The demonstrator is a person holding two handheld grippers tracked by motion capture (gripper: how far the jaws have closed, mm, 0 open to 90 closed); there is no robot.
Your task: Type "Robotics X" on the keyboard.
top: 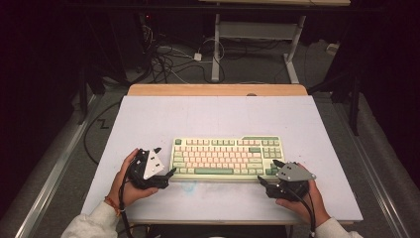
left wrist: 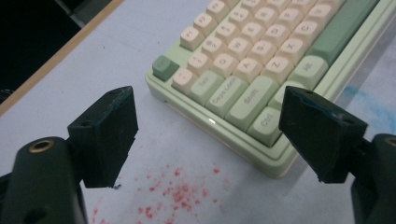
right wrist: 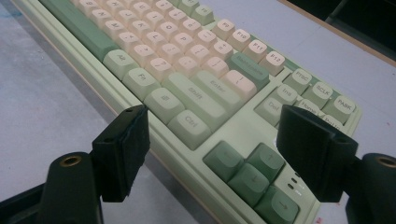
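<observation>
A pale green keyboard (top: 227,157) with cream and green keys lies flat on the white table top (top: 213,116), toward the near side. My left gripper (top: 166,161) is at its near left corner, jaws open. In the left gripper view the left gripper (left wrist: 208,100) straddles that corner, with the Ctrl key (left wrist: 266,122) just inside the right jaw and no pad touching. My right gripper (top: 268,171) is open at the near right corner. In the right gripper view the right gripper (right wrist: 212,119) frames the dark green arrow keys (right wrist: 247,175), pads apart from the keyboard (right wrist: 196,93).
Red specks (left wrist: 177,193) and a faint blue smear (left wrist: 373,105) mark the table top by the keyboard's near edge. A wooden strip (top: 218,89) runs along the far edge. Beyond it are floor cables (top: 168,62) and a white desk frame (top: 257,34).
</observation>
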